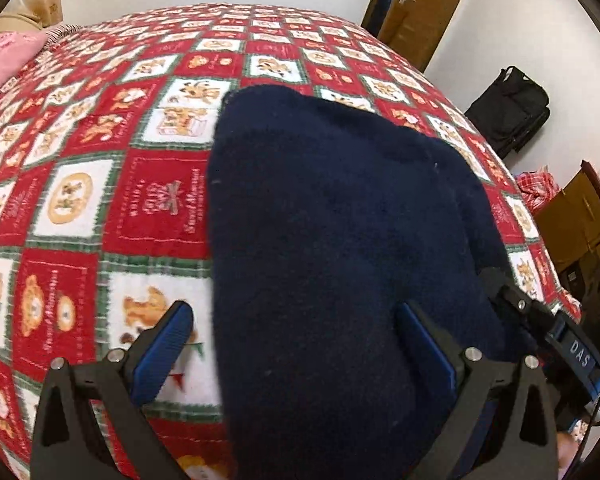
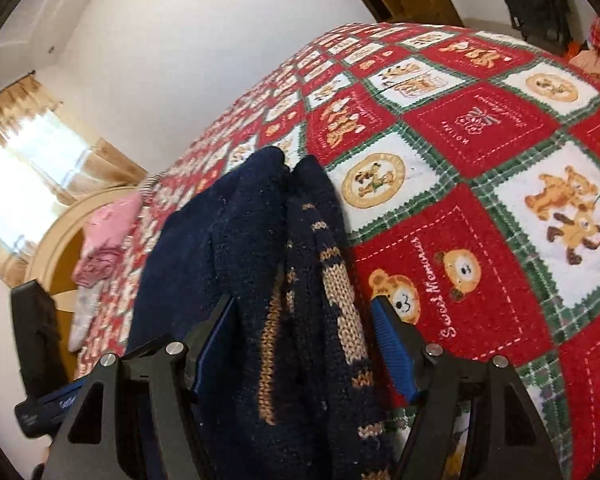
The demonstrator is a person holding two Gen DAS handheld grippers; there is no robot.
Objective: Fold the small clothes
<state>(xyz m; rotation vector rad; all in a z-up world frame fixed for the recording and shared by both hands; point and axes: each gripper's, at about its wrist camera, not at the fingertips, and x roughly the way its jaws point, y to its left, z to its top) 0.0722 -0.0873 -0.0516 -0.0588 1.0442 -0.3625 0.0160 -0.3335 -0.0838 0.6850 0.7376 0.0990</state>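
Observation:
A dark navy knitted sweater (image 1: 340,220) lies on the red, white and green teddy-bear blanket (image 1: 140,168) of the bed. My left gripper (image 1: 296,332) is open, its blue fingers (image 1: 168,344) straddling the sweater's near left edge. In the right wrist view the sweater (image 2: 260,264) shows tan knit patterning and is bunched up between my right gripper's (image 2: 306,332) open blue fingers (image 2: 392,348). The right gripper also shows at the sweater's right edge in the left wrist view (image 1: 540,320).
Pink clothes (image 1: 8,56) lie at the bed's far left corner, also in the right wrist view (image 2: 104,236). A black bag (image 1: 508,108) stands by the wall right of the bed. Wooden door (image 1: 416,4) behind; brown boxes (image 1: 580,216) on the right.

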